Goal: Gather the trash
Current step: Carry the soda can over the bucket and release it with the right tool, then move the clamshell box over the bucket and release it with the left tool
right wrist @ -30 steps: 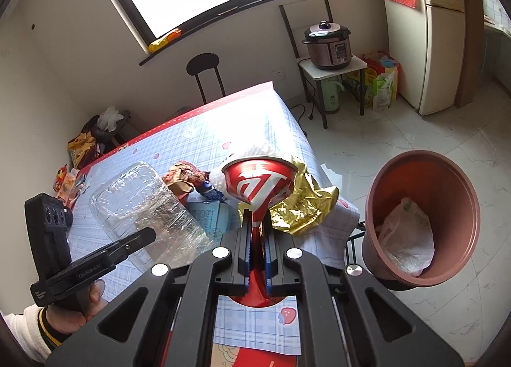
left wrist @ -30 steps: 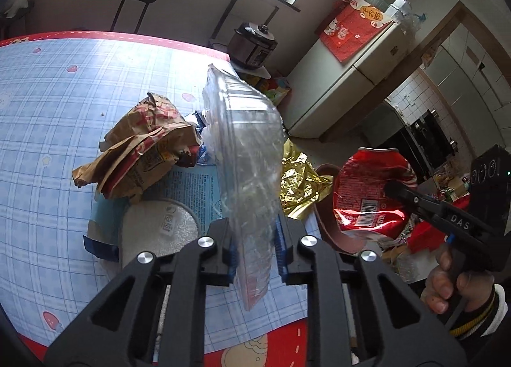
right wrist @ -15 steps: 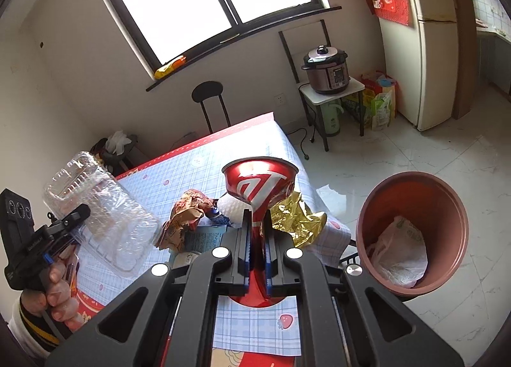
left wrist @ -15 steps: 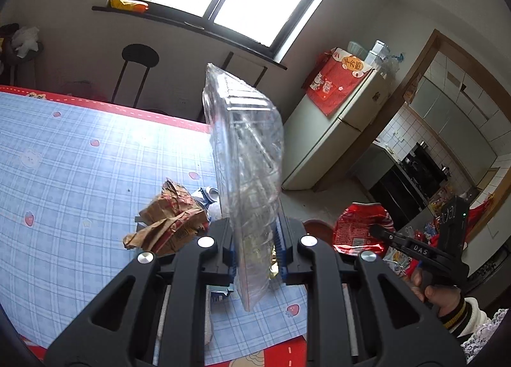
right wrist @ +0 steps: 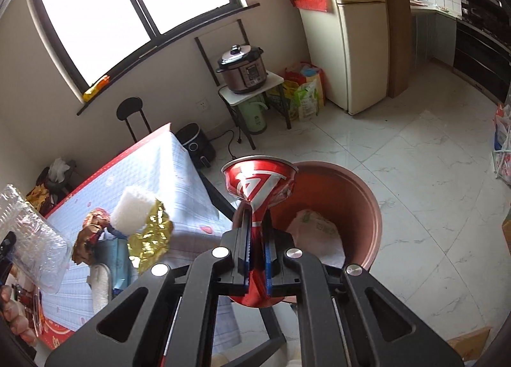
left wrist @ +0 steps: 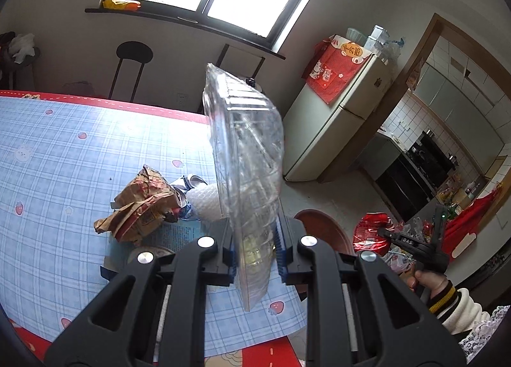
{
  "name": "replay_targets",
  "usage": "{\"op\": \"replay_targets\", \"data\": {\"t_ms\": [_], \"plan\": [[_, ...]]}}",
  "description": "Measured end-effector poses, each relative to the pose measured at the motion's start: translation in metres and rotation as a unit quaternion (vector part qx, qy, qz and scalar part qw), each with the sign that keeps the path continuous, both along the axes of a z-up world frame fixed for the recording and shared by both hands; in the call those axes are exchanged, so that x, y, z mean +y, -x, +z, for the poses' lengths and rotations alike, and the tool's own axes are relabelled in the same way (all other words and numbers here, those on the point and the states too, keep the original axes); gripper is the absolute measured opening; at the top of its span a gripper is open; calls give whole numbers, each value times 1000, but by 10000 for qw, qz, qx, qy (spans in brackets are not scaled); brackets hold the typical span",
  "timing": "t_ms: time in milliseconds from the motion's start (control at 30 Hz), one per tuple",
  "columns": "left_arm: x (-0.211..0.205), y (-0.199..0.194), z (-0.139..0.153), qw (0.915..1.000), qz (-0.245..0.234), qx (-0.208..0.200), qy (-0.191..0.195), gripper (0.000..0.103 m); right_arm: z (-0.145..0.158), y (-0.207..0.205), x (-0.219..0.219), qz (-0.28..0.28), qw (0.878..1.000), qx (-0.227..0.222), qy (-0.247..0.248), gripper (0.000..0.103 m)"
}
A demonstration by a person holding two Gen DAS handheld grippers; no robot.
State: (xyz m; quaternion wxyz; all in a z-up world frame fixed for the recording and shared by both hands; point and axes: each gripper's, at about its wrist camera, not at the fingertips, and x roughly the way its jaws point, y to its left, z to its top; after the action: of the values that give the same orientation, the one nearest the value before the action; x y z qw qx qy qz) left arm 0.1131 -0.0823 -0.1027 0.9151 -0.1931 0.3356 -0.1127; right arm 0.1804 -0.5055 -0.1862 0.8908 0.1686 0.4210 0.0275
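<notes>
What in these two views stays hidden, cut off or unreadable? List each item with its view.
- Left wrist view: most of the brown bin, hidden behind the left gripper and clear plastic container.
- Right wrist view: bin floor, covered by a white bag and the crushed red can.
- Left wrist view: print on the crumpled wrapper, too small.

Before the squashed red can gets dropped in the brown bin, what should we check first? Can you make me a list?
1. Right gripper shut on the crushed red drink can: ok.
2. Can above the round brown plastic bin: ok, as far as the right wrist view tells; it sits over the bin's near rim.
3. Room in the bin: ok, only a white plastic bag lies inside.
4. Left gripper shut on the clear plastic food tray: ok, held up off the table.
5. Trash left on the blue checked tablecloth: not ok, a crumpled brown wrapper and gold foil remain.
</notes>
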Motion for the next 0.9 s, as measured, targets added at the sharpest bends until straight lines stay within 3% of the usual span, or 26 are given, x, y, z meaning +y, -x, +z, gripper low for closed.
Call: {"op": "replay_targets", "data": {"t_ms": [233, 300, 367, 500, 633, 833, 900], "plan": [[-25, 4, 1, 9995, 220, 78, -222, 22, -33, -34, -24, 2, 9995, 294, -145, 9], [-27, 6, 3, 9992, 267, 78, -271, 22, -30, -40, -24, 26, 9996, 233, -186, 9], [-29, 7, 8, 9991, 288, 59, -305, 22, -24, -44, -23, 43, 9997, 153, -169, 18], [-35, 6, 18, 9991, 162, -12, -395, 22, -3, -40, -24, 37, 9999, -118, -95, 24], [-40, 1, 25, 9989, -113, -90, -448, 22, 16, -20, -26, -92, 9994, -325, -33, 46], [-54, -14, 30, 9965, -681, -171, -460, 22, 35, 23, -23, -384, 9986, -333, 106, 91], [-63, -20, 30, 9946, -909, -182, -473, 22, 39, 39, -23, -462, 9981, -340, 214, 98]]}}
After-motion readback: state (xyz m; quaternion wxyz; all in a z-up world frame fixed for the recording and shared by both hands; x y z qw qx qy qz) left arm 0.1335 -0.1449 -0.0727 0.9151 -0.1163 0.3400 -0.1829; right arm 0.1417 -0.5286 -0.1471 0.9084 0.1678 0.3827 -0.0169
